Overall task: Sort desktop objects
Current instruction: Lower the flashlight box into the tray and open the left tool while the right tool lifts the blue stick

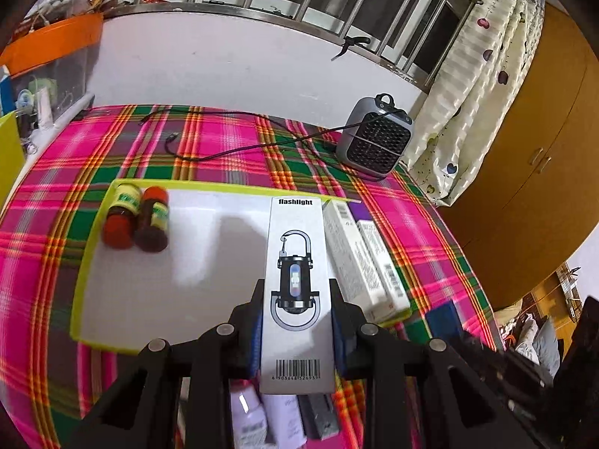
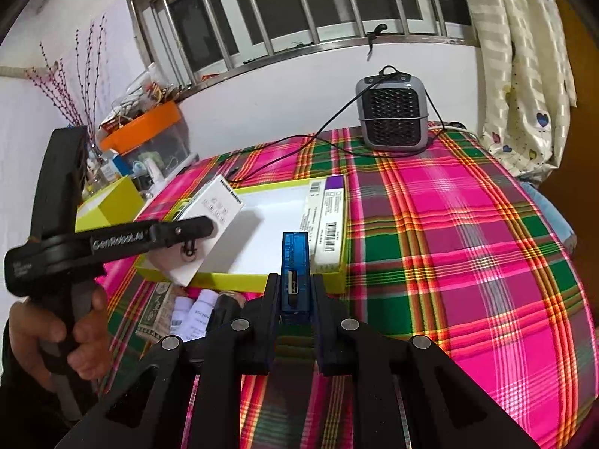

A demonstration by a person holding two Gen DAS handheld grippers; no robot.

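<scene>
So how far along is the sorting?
Done: two red-capped jars and two long white boxes lie in the yellow-rimmed tray. In hand: left tool grips the flashlight box, right tool a blue USB device. Left: small white bottles outside the tray.

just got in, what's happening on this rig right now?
A person is sorting desk items into a yellow-rimmed tray on the plaid cloth. The left gripper is shut on a flashlight box, held over the tray. The right gripper is shut on a blue USB device near the tray's front edge. Already in the tray: two small bottles lying at the left and two long boxes along the right side. More items wait on the cloth in front.
</scene>
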